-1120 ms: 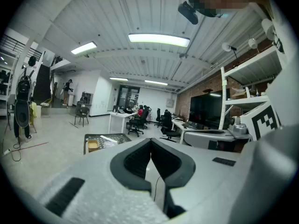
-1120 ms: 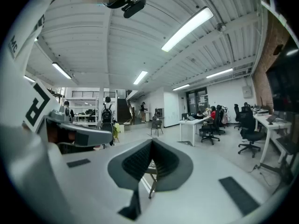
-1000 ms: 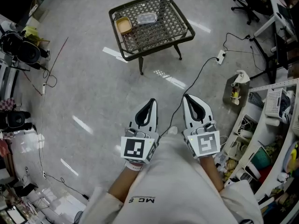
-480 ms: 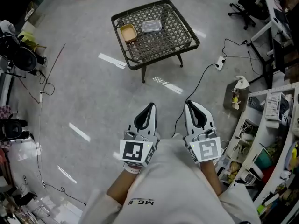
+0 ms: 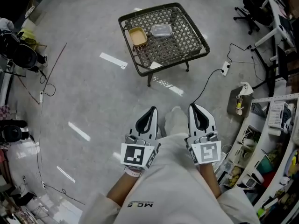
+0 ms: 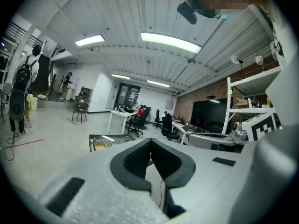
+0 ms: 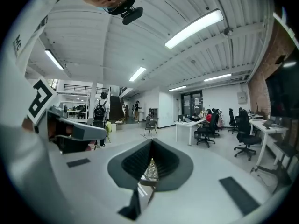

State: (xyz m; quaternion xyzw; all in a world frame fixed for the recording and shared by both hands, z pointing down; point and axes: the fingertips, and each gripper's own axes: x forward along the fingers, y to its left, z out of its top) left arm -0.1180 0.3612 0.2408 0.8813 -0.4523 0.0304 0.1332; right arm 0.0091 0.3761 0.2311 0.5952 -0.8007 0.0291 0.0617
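wire table point(image 5: 184, 38), two containers point(image 5: 161, 30), left gripper point(image 5: 150, 112), right gripper point(image 5: 196, 108)

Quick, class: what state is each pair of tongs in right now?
Left tongs: closed, holding nothing.
Right tongs: closed, holding nothing.

Top: pale long-sleeved shirt point(image 5: 174, 190), dark lettering on the chest.
Left tongs point(image 5: 151, 110): white shell, black pads, black-and-white marker cube point(image 5: 136, 155).
Right tongs point(image 5: 195, 107): same build.
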